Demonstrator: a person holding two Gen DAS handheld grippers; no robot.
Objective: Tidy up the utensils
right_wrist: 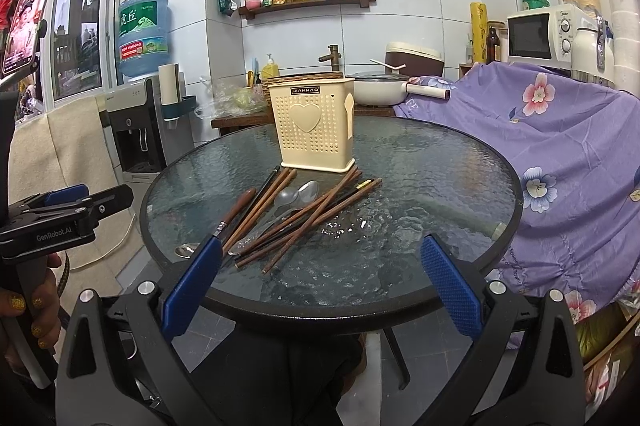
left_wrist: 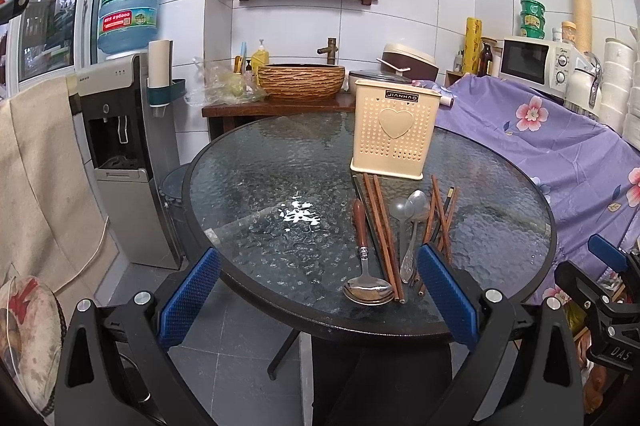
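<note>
A cream perforated utensil holder (left_wrist: 394, 128) (right_wrist: 314, 128) with a heart on its front stands upright on the round glass table (left_wrist: 280, 194) (right_wrist: 420, 186). In front of it lie several brown chopsticks (left_wrist: 380, 226) (right_wrist: 304, 218), a wooden-handled metal spoon (left_wrist: 362, 246) (right_wrist: 236, 208), a clear plastic spoon (left_wrist: 400, 214) (right_wrist: 286, 196) and a steel spoon (left_wrist: 416, 226) (right_wrist: 308, 190). My left gripper (left_wrist: 320, 274) hangs open at the table's near edge, just short of the utensils. Further right, my right gripper (right_wrist: 320, 266) is open and empty too, over the near rim.
A purple floral cloth (left_wrist: 540, 138) (right_wrist: 560, 154) covers something to the right of the table. A water dispenser (left_wrist: 124, 130) (right_wrist: 136, 122) stands on the left. Behind the table, a wooden counter carries a woven basin (left_wrist: 300, 82), a pot (right_wrist: 380, 88) and a microwave (left_wrist: 536, 60) (right_wrist: 540, 36).
</note>
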